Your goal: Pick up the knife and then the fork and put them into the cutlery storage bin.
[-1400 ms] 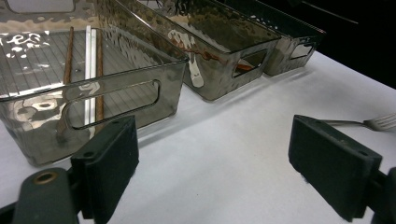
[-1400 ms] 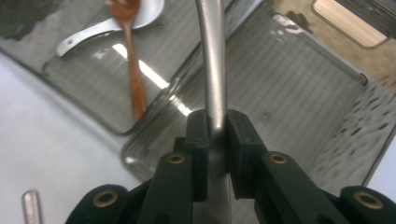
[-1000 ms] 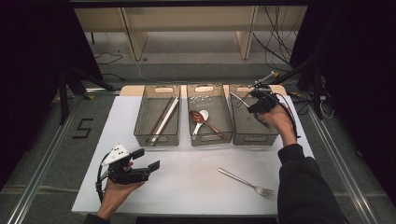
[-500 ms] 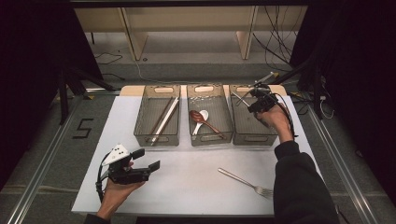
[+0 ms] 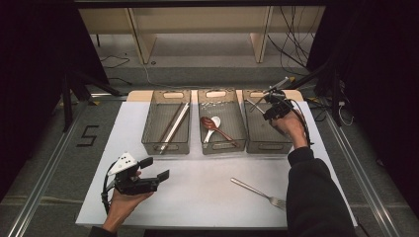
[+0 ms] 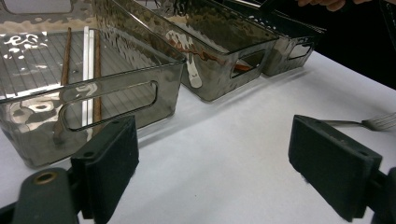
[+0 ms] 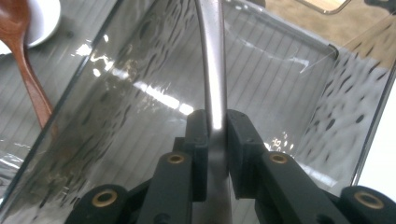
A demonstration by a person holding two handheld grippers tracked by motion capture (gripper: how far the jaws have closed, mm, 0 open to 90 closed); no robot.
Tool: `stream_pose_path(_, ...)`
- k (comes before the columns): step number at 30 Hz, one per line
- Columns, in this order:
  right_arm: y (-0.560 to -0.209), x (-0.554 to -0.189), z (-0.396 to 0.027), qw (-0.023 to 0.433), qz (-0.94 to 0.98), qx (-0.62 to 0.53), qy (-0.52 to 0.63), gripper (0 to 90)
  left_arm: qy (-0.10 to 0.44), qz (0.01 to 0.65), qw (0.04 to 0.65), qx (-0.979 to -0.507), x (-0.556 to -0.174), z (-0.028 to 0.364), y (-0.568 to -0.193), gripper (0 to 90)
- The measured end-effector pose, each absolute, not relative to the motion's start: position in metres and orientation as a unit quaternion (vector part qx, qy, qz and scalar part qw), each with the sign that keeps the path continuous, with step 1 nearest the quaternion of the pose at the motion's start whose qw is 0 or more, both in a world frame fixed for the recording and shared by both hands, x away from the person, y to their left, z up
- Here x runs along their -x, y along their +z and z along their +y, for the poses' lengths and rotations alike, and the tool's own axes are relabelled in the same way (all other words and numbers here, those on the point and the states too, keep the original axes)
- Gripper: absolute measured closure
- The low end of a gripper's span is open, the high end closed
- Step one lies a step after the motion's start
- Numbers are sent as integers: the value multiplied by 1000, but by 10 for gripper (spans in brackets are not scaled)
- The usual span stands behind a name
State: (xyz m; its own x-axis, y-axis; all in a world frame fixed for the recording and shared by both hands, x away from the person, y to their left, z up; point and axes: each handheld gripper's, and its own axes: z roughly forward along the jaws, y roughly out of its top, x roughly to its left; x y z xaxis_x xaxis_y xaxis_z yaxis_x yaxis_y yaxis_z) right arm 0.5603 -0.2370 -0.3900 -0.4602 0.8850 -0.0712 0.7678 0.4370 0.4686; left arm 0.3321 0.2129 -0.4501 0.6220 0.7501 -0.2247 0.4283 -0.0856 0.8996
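Since a second ago the right gripper point(image 5: 267, 104) has been sinking slightly over the right bin point(image 5: 261, 146). The left gripper point(image 5: 154, 169) is hovering over the bench point(image 5: 207, 192), fingers spread wide, holding nothing. The right fingers are clamping a metal utensil point(image 7: 212, 70) above the right bin's floor.

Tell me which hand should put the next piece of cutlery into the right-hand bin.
Right. The right gripper is shut on a metal utensil directly over the right-hand bin. The left gripper sits open near the table's front edge, holding nothing, far from the fork.
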Motion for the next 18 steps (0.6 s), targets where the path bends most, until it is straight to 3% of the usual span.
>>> stream_pose_path(12,-395,-565,-236,153,831,-503,184,785,147,408,539,-722,-332,212,-450,158)
stream_pose_path(14,-394,-566,-237,151,823,-511,199,676,147,408,540,-722,-332,213,-450,158)
stream_pose_path(18,-381,-564,-237,151,818,-503,235,603,148,408,540,-721,-333,213,-450,158)
